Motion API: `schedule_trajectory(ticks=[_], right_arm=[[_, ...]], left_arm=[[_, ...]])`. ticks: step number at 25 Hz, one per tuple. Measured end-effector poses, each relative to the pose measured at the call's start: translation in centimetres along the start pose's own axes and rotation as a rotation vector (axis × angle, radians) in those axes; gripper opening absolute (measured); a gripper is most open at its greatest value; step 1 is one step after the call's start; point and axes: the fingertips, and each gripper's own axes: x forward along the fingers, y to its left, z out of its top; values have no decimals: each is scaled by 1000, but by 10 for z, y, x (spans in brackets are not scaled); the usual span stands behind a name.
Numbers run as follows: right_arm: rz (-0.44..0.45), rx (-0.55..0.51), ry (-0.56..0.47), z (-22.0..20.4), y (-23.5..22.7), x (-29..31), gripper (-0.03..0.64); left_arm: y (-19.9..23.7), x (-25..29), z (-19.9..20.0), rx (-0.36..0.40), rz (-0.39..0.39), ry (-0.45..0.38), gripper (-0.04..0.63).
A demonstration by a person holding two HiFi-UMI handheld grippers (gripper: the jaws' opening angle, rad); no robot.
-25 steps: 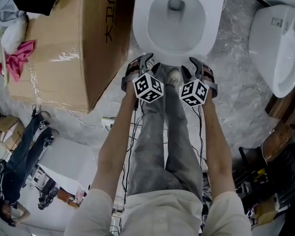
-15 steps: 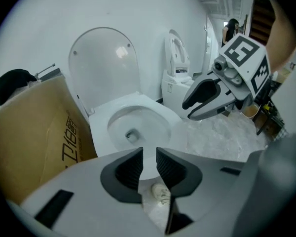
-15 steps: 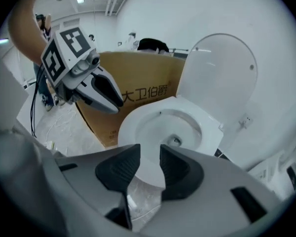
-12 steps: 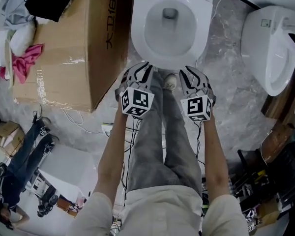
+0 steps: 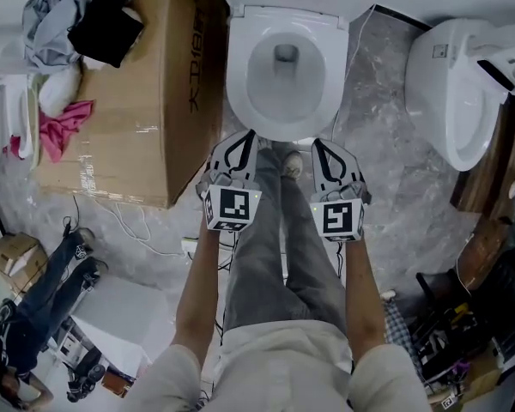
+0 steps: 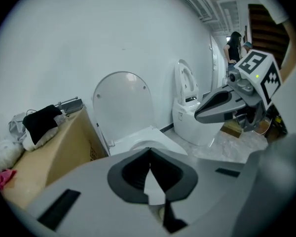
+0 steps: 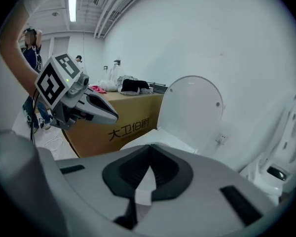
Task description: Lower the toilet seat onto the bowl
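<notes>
**Both claws shut and empty, short of the raised seat**

A brown cardboard box (image 5: 129, 118) with glossy tape stands left of the toilet. The left gripper (image 5: 245, 137) hangs just in front of the bowl (image 5: 240, 93), its jaws pressed together with nothing between them. The seat (image 6: 122, 102) is up: a smooth, hard white oval that looks like a solid panel, standing on end against the wall behind the bowl, long axis vertical, hinge at the bottom. It lies ahead of and above both claws, across the open bowl. The right gripper (image 5: 320, 144) sits level with the left one, also closed on nothing. The toilet is centred between them, so neither looks clearly nearer. To lower the seat, a claw would probably have to reach over the bowl to its top edge and tip it forward. A second white toilet (image 5: 446, 93) stands apart at the right.
</notes>
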Motion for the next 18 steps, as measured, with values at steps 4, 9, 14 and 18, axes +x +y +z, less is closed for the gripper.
schedule_trajectory(ticks=[4,9,14,18], right_arm=[[-25,33,-40,17,-5,-6,6],[-39,62,-51,25,-9,-4,6],[-46,55,-38,30,-16,-3,6],[-60,77,-45,29,-20,-1,6]], left_arm=[[-3,-6,12,-29,0,-21,14],[-1,-9,20,-38,-9,-36,14],[1,-6,28,-37,-22,-52,14],[1,-2,31,-42,-31,-56,14]])
